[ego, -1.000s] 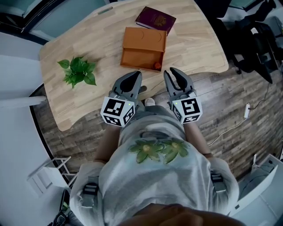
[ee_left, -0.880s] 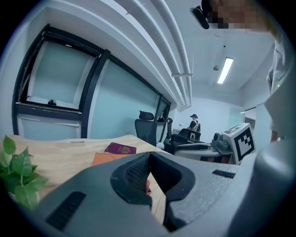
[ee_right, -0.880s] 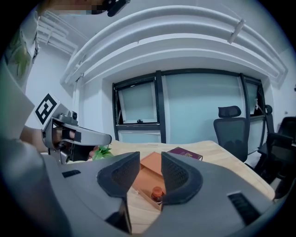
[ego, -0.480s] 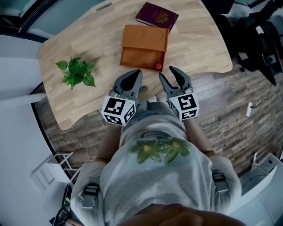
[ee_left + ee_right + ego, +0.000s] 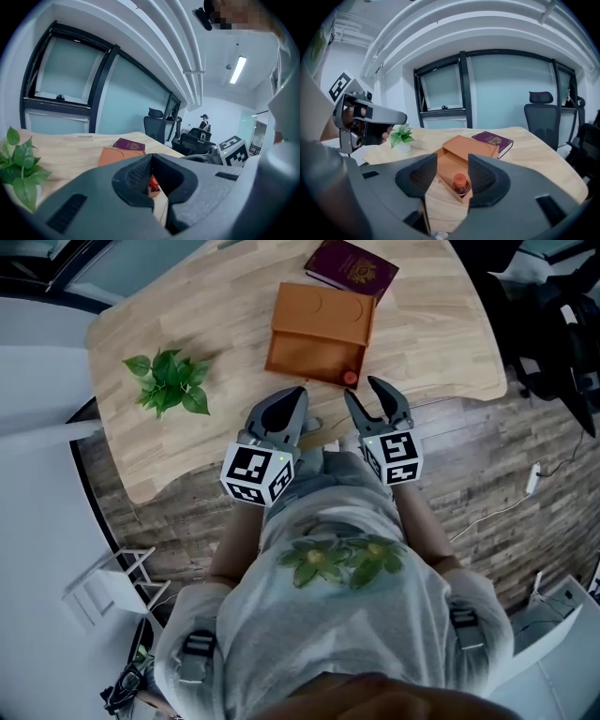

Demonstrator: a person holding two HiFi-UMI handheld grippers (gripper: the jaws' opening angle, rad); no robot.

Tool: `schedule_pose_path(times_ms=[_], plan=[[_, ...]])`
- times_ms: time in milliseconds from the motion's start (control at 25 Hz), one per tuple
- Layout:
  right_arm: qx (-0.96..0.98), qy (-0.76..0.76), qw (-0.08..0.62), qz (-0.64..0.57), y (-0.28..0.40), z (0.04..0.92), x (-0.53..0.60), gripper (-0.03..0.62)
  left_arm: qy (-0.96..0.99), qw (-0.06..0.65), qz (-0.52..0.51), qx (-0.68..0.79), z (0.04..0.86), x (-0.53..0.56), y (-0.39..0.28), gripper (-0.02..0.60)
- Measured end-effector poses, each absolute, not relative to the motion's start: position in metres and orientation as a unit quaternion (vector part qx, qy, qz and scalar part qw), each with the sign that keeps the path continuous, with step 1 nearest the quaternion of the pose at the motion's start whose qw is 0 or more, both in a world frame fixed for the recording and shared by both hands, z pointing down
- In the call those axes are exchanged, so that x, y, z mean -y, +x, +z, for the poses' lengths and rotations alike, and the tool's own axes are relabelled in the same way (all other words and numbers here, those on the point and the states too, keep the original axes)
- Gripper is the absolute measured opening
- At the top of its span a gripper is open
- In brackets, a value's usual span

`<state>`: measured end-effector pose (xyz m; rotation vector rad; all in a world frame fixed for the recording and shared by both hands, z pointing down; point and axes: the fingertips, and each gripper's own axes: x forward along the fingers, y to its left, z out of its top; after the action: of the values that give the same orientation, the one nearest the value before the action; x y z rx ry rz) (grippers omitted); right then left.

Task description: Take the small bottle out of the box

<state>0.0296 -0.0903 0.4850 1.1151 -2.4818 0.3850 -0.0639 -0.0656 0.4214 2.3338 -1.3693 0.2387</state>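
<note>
Looking down in the head view: a curved wooden desk (image 5: 225, 306) carries an orange box (image 5: 319, 324) lying flat, w/ a maroon booklet (image 5: 352, 266) just beyond its far right corner and a small leafy plant (image 5: 169, 381) well apart to the left. The small bottle (image 5: 350, 378) shows only as a red cap at the box's near right corner, in the open near end. The left tool (image 5: 296, 395) sits at the desk's near edge, jaws pressed together, nothing in them. The right tool (image 5: 364, 393) is just beside it, jaws spread, tips near the cap but not touching.

Left tool view: the jaws meet at the tips. A sliver of the red cap (image 5: 152, 183) shows thru the hollow between the pads, well beyond them. Box and booklet lie further off on the desk, the plant at the left edge, the right tool at the right.

Right tool view: the jaws have just been opening and stand wide. The bottle (image 5: 460, 183) is seen thru the gap, beyond the tips, clear of both pads. It appears to stand upright in the box's near right corner, long axis approx vertical, red cap pointing up, a dark shoulder under it. The lower body is hidden by the box wall. The box lid lies back toward the booklet. The left tool is at the left, the plant behind it.
</note>
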Motion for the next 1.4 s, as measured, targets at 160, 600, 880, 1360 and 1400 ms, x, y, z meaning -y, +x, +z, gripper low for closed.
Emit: schedule_pose_path(times_ms=[160,600,880,1360,1400], plan=[[0.881,0.400,0.206,0.145,0.027,0.502,0.092,0.181,0.838,0.210,0.089,0.495,0.422,0.066,-0.068,0.008],[0.864,0.409,0.240,0.168,0.023,0.546,0.107,0.183,0.841,0.223,0.097,0.483,0.434,0.080,-0.070,0.008],[0.853,0.416,0.257,0.184,0.021,0.570,0.114,0.184,0.846,0.236,0.105,0.466,0.446,0.091,-0.064,0.008],[0.843,0.416,0.283,0.190,0.015,0.596,0.125,0.184,0.847,0.250,0.119,0.453,0.462,0.103,-0.066,0.008],[0.843,0.414,0.285,0.190,0.015,0.597,0.126,0.184,0.847,0.252,0.119,0.452,0.463,0.104,-0.066,0.008]])
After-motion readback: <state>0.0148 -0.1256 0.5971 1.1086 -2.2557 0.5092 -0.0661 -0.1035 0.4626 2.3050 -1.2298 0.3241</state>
